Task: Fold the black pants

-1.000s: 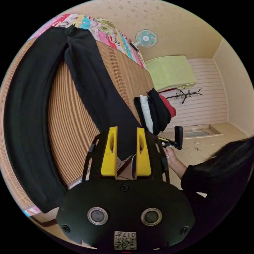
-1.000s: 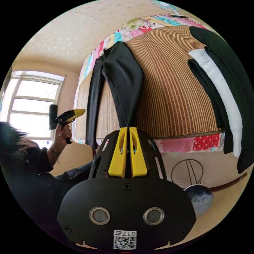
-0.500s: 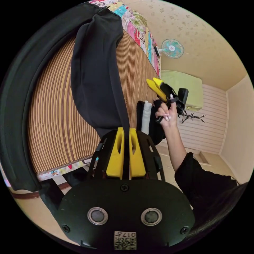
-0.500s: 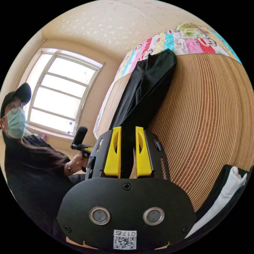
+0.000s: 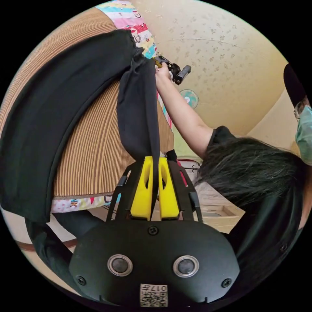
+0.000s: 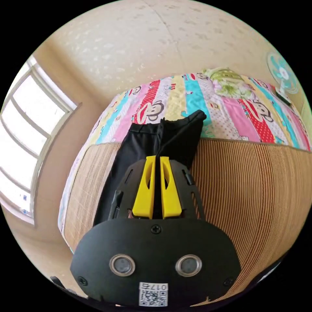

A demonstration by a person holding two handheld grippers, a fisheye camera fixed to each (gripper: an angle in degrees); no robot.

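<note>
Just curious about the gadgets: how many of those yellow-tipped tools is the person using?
2. The left tool sits clamped on the hem of a leg of the black pants; the right tool grips the pants near their waistband, over the striped mat.

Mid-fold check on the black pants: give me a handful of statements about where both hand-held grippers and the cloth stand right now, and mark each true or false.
1. The left hand-held gripper is shut on the black pants. True.
2. The right hand-held gripper is wide open with nothing between its jaws. False: its jaws are closed on black cloth.
3. The pants lie on a striped woven mat. True.
4. The pants are already folded into a small square. False: one leg lies stretched out long across the mat.
5. A colourful cartoon-print sheet lies beyond the mat. True.
</note>
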